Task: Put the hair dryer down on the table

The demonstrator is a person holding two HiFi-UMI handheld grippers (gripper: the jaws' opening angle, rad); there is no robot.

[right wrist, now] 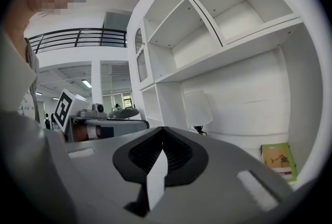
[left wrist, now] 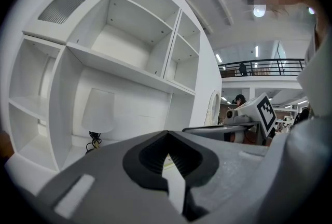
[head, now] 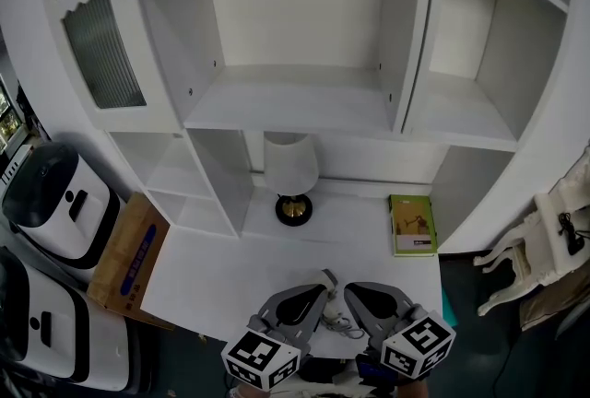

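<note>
In the head view a pale object with a thin cord (head: 342,323), which looks like the hair dryer (head: 328,279), lies near the white table's (head: 221,272) front edge. It sits between the two grippers, which hide most of it. My left gripper (head: 322,288) is just left of it with its jaws together and nothing between them; the left gripper view (left wrist: 167,134) shows the tips meeting. My right gripper (head: 351,291) is just right of it, also shut and empty, as the right gripper view (right wrist: 163,129) shows. Both point toward the cabinet.
A white-shaded lamp (head: 291,168) and a green book (head: 412,224) stand at the back of the table under the white shelf cabinet (head: 295,101). A cardboard box (head: 129,258) and white appliances (head: 55,203) are on the left, and a white chair (head: 544,239) is on the right.
</note>
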